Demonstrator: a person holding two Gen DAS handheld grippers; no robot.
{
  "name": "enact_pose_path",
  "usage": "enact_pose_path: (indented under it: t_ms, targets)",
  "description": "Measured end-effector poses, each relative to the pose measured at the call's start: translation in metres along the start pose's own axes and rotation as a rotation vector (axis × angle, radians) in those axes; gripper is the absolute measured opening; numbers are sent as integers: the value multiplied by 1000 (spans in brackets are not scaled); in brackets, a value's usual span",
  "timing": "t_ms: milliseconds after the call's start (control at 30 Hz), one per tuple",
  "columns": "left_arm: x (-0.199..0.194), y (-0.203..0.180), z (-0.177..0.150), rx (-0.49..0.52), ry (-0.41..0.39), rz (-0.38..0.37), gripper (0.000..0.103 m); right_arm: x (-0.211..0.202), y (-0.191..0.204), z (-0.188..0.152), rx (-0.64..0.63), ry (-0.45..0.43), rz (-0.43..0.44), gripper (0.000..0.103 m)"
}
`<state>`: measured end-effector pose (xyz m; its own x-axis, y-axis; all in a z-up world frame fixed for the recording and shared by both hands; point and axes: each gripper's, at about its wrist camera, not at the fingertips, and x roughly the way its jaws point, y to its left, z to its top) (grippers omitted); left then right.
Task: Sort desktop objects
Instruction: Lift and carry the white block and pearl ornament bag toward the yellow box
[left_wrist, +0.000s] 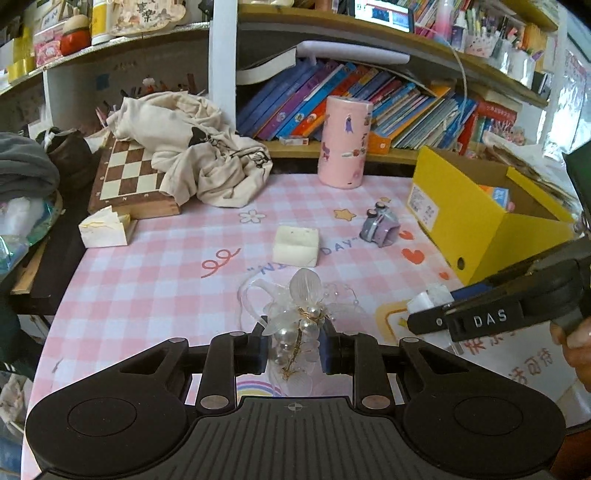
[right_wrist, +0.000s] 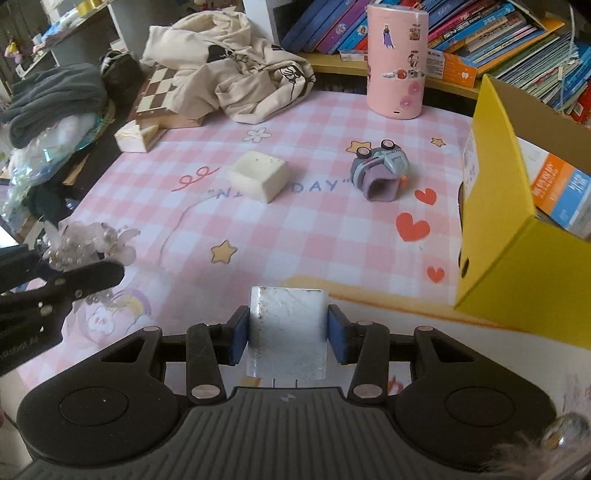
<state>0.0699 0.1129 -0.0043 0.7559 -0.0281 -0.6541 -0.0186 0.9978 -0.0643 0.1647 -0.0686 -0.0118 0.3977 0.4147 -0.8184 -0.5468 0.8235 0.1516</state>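
Note:
My left gripper (left_wrist: 293, 349) is shut on a clear flower hairpiece with pearls and gold wire (left_wrist: 301, 314), held above the pink checked mat (left_wrist: 147, 280). My right gripper (right_wrist: 286, 334) is shut on a white plug-in charger block (right_wrist: 287, 332), its prongs toward the camera. In the left wrist view the right gripper (left_wrist: 428, 314) comes in from the right edge with the white charger (left_wrist: 430, 297) at its tip. In the right wrist view the hairpiece (right_wrist: 88, 243) shows at the left edge. A cream square block (right_wrist: 258, 175) and a purple toy car (right_wrist: 380, 173) lie on the mat.
An open yellow box (right_wrist: 517, 266) holding packets stands at the right. A pink sticker-covered cylinder (right_wrist: 397, 59) stands at the back, before a shelf of books (left_wrist: 369, 99). A beige garment (left_wrist: 195, 155) lies over a chessboard (left_wrist: 127, 181) at back left. A small white box (left_wrist: 105, 232) sits beside it.

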Motion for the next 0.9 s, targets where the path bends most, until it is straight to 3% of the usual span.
enact_pose_path:
  t_ms: [900]
  targets:
    - [-75,-21,-31,62,-79,-60,24,-67,22,-68,83,-70,-31,42]
